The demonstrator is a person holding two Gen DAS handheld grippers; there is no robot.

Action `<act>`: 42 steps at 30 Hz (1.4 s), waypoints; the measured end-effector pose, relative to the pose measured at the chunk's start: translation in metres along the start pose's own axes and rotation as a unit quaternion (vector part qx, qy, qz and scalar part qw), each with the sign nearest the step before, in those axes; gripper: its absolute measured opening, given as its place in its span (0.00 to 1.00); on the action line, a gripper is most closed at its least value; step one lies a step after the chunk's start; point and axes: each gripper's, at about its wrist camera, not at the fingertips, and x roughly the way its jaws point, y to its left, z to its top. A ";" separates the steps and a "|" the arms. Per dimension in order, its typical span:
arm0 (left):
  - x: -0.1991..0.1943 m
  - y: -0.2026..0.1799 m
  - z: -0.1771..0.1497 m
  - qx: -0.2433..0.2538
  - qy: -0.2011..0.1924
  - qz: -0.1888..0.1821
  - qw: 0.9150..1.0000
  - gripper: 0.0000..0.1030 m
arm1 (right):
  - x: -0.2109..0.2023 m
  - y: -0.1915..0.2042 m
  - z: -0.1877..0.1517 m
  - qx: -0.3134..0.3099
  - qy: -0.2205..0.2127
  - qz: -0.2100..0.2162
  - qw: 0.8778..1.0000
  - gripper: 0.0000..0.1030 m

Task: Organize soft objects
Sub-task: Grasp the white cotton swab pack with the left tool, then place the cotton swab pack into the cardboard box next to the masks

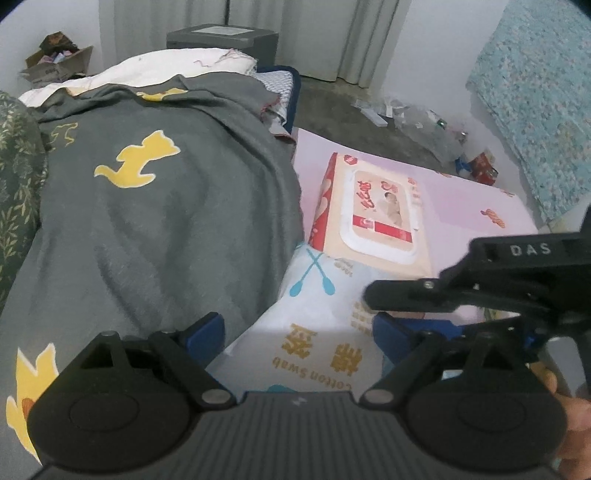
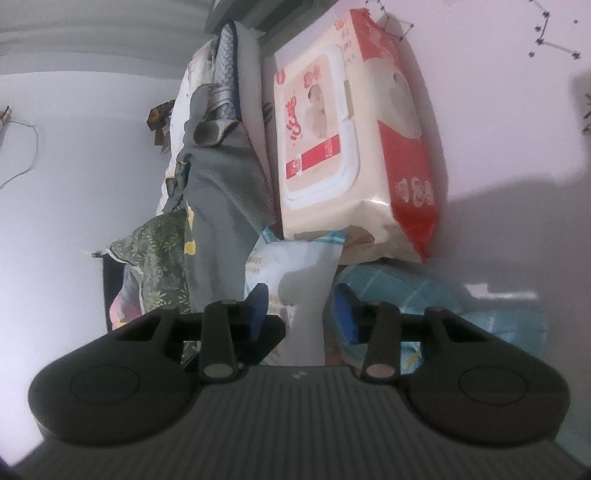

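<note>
Pale pink bedding [image 1: 461, 192] carries, from left to right, a grey blanket with yellow cats [image 1: 155, 206], a cotton swab bag [image 1: 314, 332] and a wet wipes pack [image 1: 373, 214] touching the bag's far end. The left gripper [image 1: 299, 332] stands wide around the bag, while the right gripper [image 2: 303, 314] pinches its crumpled edge between narrowed blue pads. The bag's near end is hidden behind the gripper bodies, and something light blue [image 2: 417, 291] beside it is hard to make out.

Home bedroom: bed with grey cat-print blanket [image 1: 166, 206] and white pillow [image 1: 177, 68], curtains [image 1: 236, 22] on back wall, open cardboard box [image 1: 59, 64] of clutter, litter [image 1: 417, 118] on concrete floor.
</note>
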 end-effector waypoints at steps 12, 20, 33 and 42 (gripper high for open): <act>0.003 -0.019 -0.005 0.040 0.022 0.006 0.999 0.68 | 0.020 0.004 0.000 -0.010 0.024 -0.002 1.000 0.31; -0.040 -0.033 -0.005 0.037 -0.002 0.009 0.999 0.66 | -0.008 0.024 -0.008 -0.030 0.013 0.023 0.999 0.29; -0.142 -0.130 -0.023 0.067 -0.038 -0.015 0.997 0.65 | -0.142 0.047 -0.054 -0.081 -0.023 0.073 0.994 0.29; -0.153 -0.271 -0.072 0.118 -0.013 -0.093 0.989 0.65 | -0.298 -0.029 -0.087 -0.056 -0.102 0.056 0.992 0.30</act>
